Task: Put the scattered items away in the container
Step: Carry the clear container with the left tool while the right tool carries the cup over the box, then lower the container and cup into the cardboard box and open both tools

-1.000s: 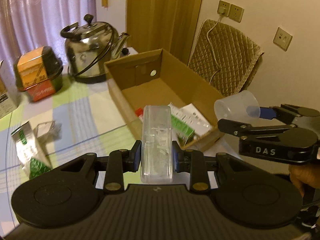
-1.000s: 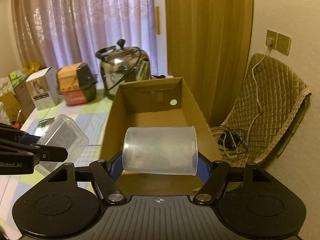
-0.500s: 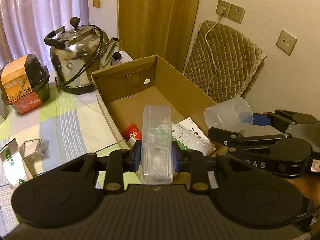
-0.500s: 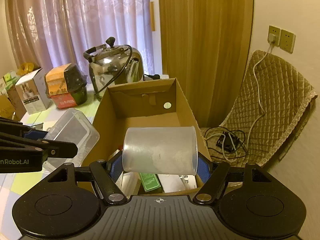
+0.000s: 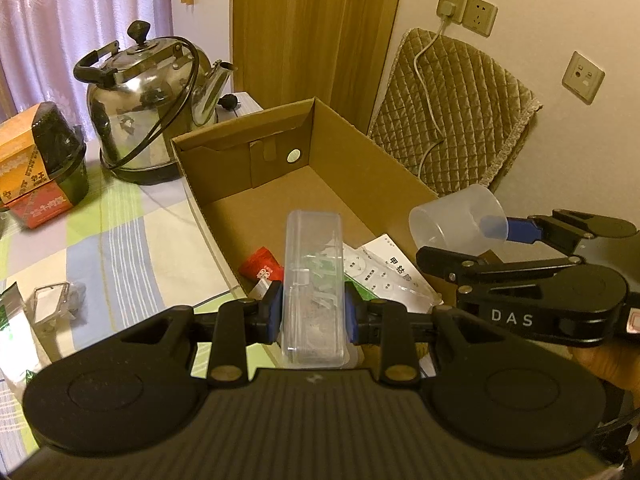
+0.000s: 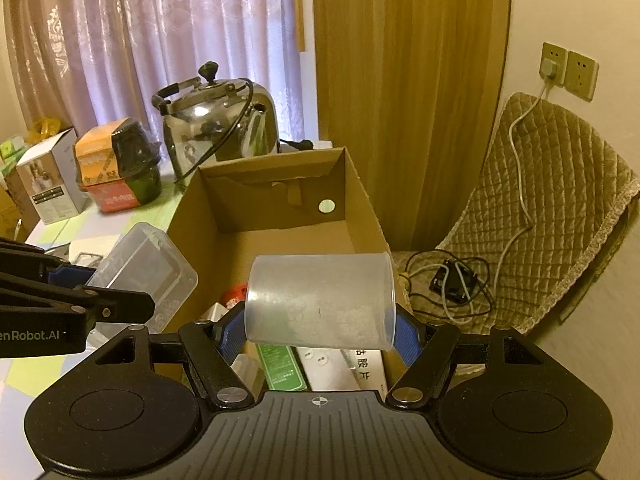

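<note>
The cardboard box [image 5: 360, 168] fills the middle of both wrist views, its far half bare and packets and leaflets lying at its near end. The steel kettle [image 5: 148, 116] stands at ten o'clock from it. The right gripper [image 6: 320, 334] is clamped on a frosted plastic cup [image 6: 320, 300] held sideways over the box's near end; the left gripper [image 5: 313, 312] is clamped on a clear plastic case [image 5: 314, 280] at the near-left rim. Released now, the cup (round, on its side) could roll; the case might catch the rim and tip onto the tablecloth [image 5: 120, 248].
</note>
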